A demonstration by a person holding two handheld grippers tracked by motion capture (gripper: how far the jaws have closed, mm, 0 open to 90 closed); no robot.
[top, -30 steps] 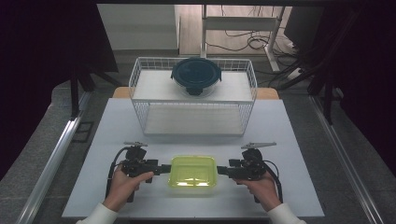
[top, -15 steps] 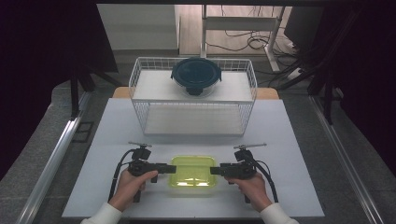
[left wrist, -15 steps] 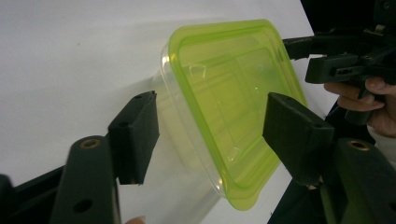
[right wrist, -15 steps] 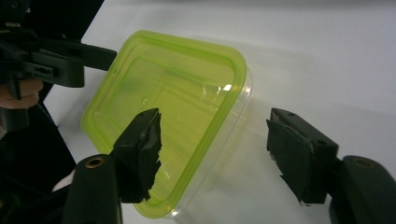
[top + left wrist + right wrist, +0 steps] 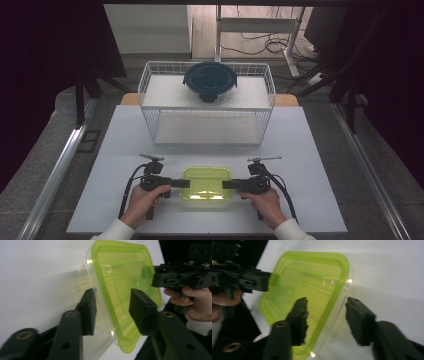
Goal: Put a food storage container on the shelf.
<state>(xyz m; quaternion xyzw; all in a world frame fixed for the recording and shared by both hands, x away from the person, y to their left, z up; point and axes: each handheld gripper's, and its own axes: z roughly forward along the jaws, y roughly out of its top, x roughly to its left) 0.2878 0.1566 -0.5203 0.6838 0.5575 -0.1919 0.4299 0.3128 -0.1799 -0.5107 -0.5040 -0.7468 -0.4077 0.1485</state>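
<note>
Grasping step, both ends of the container at once.

Left gripper (image 5: pixel 176 183): its jaws straddle the left end of the clear rectangular plastic container with a lime-green lid (image 5: pixel 206 183), which sits flat on the white tabletop (image 5: pixel 125 145) near the front edge, between the two hands. The jaws have just been closing with the container's rim between them. In the left gripper view one pad lies against the clear wall and the other stands a little off the green lid (image 5: pixel 120 290), so the grip is not yet made. Close until both pads bear evenly on lid and wall.

Right gripper (image 5: pixel 227 184): same arrangement at the right end. Its jaws have also just been closing around the rim; in the right gripper view gaps remain on both sides, so the container is not yet clamped. Close both sides together, then lift level to avoid tilting or flexing the thin wall.

Further back stands a white wire basket (image 5: pixel 150 95) holding a round glass container with a dark blue lid (image 5: pixel 210 82).

Markings: no brand, label or writing is legible on any item.
</note>
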